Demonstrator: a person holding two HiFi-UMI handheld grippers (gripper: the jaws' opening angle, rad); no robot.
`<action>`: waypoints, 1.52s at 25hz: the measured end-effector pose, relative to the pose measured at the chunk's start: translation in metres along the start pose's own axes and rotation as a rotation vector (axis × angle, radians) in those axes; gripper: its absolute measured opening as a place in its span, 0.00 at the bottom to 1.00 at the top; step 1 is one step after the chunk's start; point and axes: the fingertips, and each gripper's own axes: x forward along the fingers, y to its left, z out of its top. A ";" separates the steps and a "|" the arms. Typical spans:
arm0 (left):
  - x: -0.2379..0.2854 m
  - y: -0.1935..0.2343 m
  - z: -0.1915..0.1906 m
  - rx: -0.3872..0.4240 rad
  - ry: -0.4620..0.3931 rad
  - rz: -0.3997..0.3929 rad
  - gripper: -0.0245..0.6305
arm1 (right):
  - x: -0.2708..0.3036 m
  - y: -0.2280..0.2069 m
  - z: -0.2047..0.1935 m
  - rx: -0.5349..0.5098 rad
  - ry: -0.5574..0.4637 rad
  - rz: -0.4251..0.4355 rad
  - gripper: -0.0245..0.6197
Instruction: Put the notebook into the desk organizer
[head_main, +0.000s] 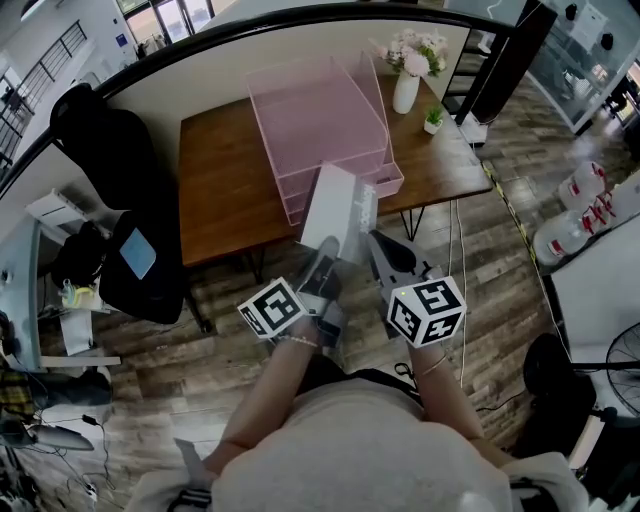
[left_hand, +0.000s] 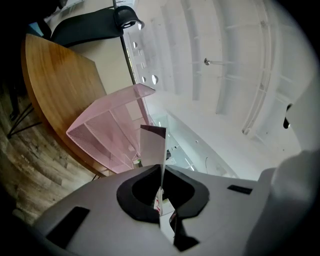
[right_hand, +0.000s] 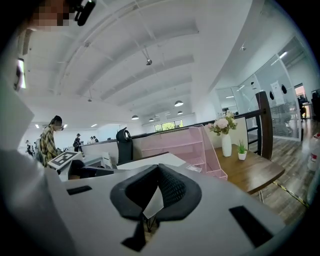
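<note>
A white notebook (head_main: 335, 207) hangs in the air just in front of the table's near edge, below the pink mesh desk organizer (head_main: 320, 118). My left gripper (head_main: 326, 258) is shut on its near left edge, and my right gripper (head_main: 376, 248) is shut on its near right corner. In the left gripper view the notebook (left_hand: 152, 145) stands edge-on between the jaws of the left gripper (left_hand: 161, 174), with the organizer (left_hand: 107, 131) beyond. In the right gripper view a white corner of the notebook (right_hand: 154, 202) sits in the jaws of the right gripper (right_hand: 159, 169), and the organizer (right_hand: 186, 145) lies ahead.
The organizer stands on a brown wooden table (head_main: 225, 190). A white vase of flowers (head_main: 407, 85) and a small potted plant (head_main: 433, 118) sit at its right end. A black chair (head_main: 105, 150) is at the left, and water jugs (head_main: 575, 215) stand on the floor at the right.
</note>
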 end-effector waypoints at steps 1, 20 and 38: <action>0.000 0.003 0.004 0.008 -0.003 0.014 0.07 | 0.003 -0.001 0.000 0.000 0.000 0.002 0.05; 0.028 0.024 0.037 0.007 -0.148 0.037 0.07 | 0.041 -0.022 -0.002 -0.002 0.028 0.080 0.05; 0.044 0.047 0.036 -0.031 -0.375 0.228 0.06 | 0.065 -0.044 -0.004 -0.029 0.096 0.243 0.05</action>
